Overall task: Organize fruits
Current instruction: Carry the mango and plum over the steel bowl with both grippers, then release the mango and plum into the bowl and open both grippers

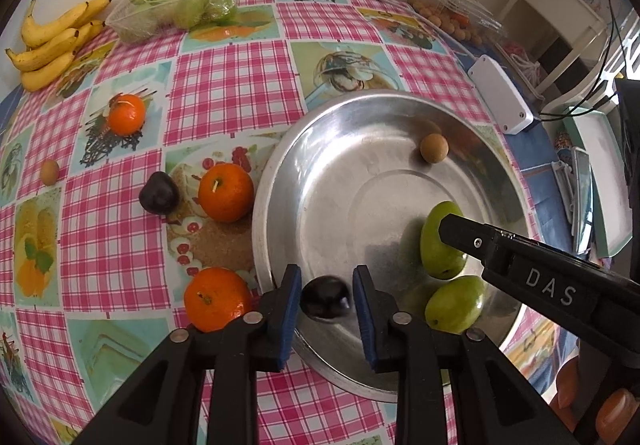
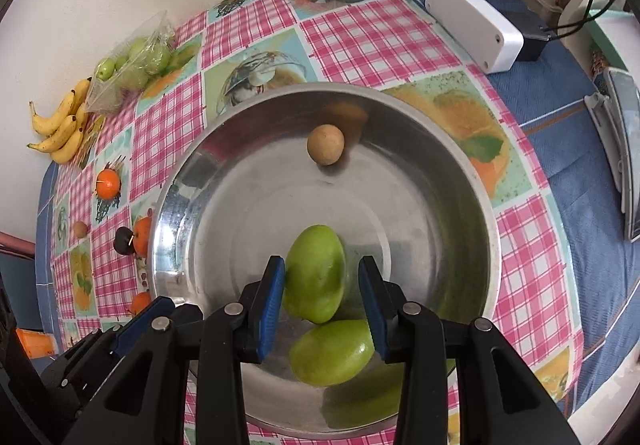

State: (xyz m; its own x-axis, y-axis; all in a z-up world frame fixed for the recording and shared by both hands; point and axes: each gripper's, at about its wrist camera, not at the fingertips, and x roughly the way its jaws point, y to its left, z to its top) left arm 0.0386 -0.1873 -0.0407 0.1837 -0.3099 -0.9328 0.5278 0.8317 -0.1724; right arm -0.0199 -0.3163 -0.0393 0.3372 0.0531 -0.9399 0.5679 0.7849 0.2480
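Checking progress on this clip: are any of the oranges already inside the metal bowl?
No, the metal bowl holds only two green fruits, a small brown fruit and a dark plum; all three oranges sit on the tablecloth.

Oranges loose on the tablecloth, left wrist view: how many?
3: far orange at upper left, middle orange beside a dark plum, near orange by the left gripper. Others may be hidden.
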